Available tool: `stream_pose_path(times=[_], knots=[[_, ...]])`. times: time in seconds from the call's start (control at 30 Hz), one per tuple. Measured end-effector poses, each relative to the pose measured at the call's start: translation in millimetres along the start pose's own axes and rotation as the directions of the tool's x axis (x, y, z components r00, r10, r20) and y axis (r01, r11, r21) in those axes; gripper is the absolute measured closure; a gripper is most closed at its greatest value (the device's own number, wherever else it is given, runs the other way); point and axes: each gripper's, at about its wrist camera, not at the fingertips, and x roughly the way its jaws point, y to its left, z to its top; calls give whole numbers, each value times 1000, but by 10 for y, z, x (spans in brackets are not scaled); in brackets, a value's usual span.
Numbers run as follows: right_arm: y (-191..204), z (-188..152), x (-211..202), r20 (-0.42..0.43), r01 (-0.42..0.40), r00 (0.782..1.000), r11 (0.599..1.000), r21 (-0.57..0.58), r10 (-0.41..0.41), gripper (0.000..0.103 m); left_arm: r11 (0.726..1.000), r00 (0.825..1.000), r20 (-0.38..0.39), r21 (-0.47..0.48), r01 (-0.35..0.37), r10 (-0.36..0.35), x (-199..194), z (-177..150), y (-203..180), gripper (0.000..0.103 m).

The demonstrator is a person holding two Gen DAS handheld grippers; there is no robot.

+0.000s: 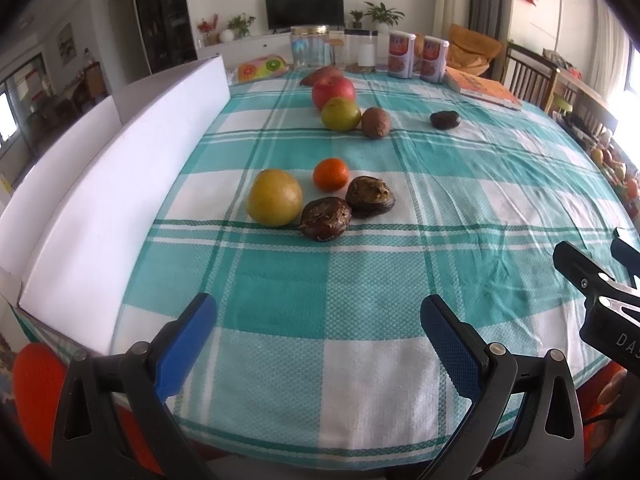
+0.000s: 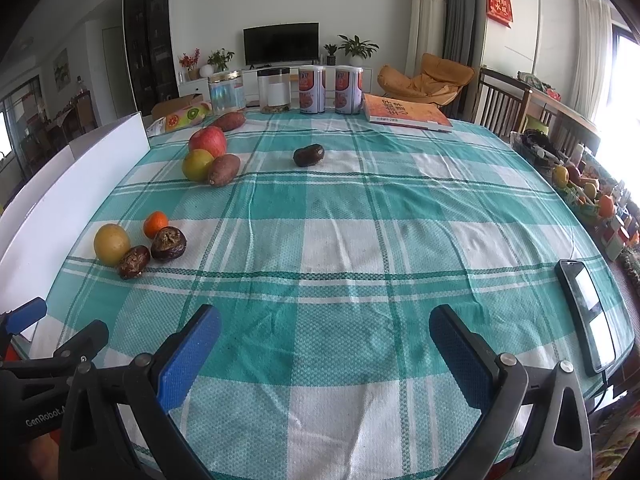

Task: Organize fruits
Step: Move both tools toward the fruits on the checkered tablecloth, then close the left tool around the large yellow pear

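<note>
Fruit (image 1: 274,197), perhaps passionfruit (image 1: 326,219), on table (image 2: 360,240)

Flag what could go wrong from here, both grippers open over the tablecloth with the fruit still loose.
1. The yellow fruit, the small orange and two wrinkled dark fruits sit bunched together; closing on one may nudge or roll the others.
2. The phone lies near the table edge beside the right gripper; a sideways sweep could knock it off.
3. The left gripper and right gripper are close; they might collide.
</note>
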Motion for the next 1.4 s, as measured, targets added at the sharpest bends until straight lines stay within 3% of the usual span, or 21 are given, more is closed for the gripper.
stream_pose_path(times=[0.77,1.17,1.4], knots=[[83,-99,207,-66,3,998,1000,-28,-5,0,998,996,-78,52,-48,52,171,-72,-49,1],[-88,292,1006,-104,72,991,994,-77,-80,0,998,989,-136,46,-46,52,496,-70,47,1],[-201,324,1231,-145,44,988,998,-38,-50,0,999,992,-119,-33,25,-28,559,-101,152,0]])
